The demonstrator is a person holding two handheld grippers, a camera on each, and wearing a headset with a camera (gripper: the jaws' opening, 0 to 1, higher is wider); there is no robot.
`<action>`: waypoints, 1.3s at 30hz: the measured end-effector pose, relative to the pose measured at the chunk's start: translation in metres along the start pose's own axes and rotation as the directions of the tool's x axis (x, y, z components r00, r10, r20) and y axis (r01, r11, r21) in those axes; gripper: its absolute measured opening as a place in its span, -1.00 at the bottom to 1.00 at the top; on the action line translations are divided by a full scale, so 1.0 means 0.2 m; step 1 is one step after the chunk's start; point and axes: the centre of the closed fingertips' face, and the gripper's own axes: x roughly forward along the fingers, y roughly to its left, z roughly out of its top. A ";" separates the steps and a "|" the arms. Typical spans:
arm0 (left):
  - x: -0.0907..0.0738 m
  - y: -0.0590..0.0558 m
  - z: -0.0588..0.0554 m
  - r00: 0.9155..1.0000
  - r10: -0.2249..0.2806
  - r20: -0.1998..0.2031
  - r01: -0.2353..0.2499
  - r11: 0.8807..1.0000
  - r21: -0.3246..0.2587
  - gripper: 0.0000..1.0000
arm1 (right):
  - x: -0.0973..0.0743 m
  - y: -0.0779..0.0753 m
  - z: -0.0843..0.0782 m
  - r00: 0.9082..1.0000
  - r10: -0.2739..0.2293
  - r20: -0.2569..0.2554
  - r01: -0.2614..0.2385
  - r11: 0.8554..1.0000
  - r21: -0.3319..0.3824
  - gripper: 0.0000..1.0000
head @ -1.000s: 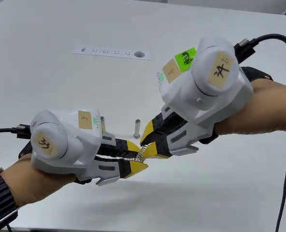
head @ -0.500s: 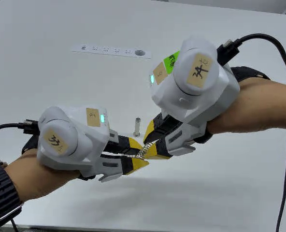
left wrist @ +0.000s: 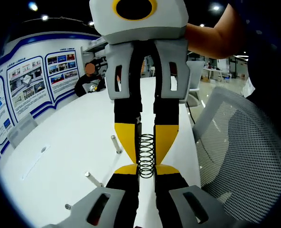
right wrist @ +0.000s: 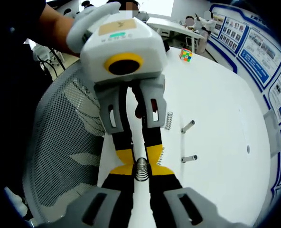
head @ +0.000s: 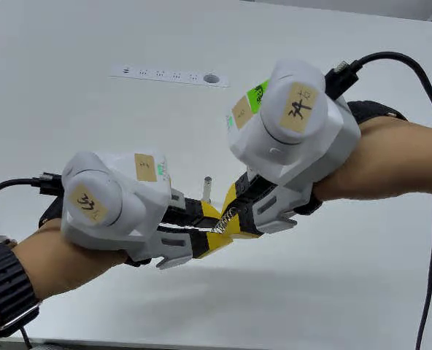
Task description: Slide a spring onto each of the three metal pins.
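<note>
The surface (head: 92,146) is white. The power strip (head: 168,76) sits at the upper left of the head view, in the same place as a second ago. The camera is therefore steady and the shifts below are real.

The left claw (head: 210,232) has moved up and to the right, toward the frame centre. The right claw (head: 234,211) has drifted slightly left. The two sets of tips now meet nose to nose. Each claw is clenched on one end of the same spring (head: 224,219), which is held off the surface at lower centre. Judgement: a hand-over or regrip is in progress, and threading has not begun.

Three metal pins (left wrist: 116,144) stand bare at the left of the left gripper view.

Two spare springs (right wrist: 169,120) lie loose on the surface, in no tray or bin.
</note>
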 end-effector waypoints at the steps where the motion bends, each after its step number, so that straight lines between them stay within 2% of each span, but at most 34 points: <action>1: 0.00 0.00 0.00 1.000 0.002 0.000 -0.002 1.000 -0.005 -0.73 | 0.00 0.00 0.01 1.000 0.000 0.005 -0.001 1.000 0.002 -0.76; 4: -0.01 0.01 -0.02 1.000 0.010 -0.002 -0.010 0.999 -0.032 -0.60 | -0.01 0.00 0.02 1.000 0.005 0.017 -0.005 1.000 0.015 -0.76; 10: -0.06 0.01 -0.05 1.000 0.023 -0.002 -0.023 0.997 -0.067 -0.45 | -0.03 -0.01 0.00 1.000 -0.002 0.003 0.002 1.000 0.022 -0.76; 15: -0.14 0.03 -0.09 0.999 0.049 -0.011 -0.050 0.995 -0.090 -0.36 | -0.05 -0.02 -0.04 1.000 -0.009 -0.014 0.010 0.999 0.038 -0.76; 21: -0.25 0.07 -0.18 0.995 0.096 -0.036 -0.100 0.985 -0.142 -0.19 | -0.08 -0.04 -0.10 0.999 -0.017 -0.041 0.020 0.998 0.054 -0.76; 27: -0.36 0.13 -0.22 0.987 0.155 -0.031 -0.158 0.967 -0.201 -0.07 | -0.12 -0.09 -0.15 0.997 -0.037 -0.062 0.041 0.997 0.067 -0.76; 33: -0.45 0.18 -0.25 0.975 0.220 -0.022 -0.219 0.946 -0.241 0.02 | -0.18 -0.16 -0.20 0.994 -0.069 -0.087 0.076 0.993 0.088 -0.76; 39: -0.51 0.20 -0.27 0.963 0.267 -0.021 -0.263 0.926 -0.272 0.10 | -0.22 -0.23 -0.27 0.989 -0.089 -0.117 0.102 0.989 0.112 -0.76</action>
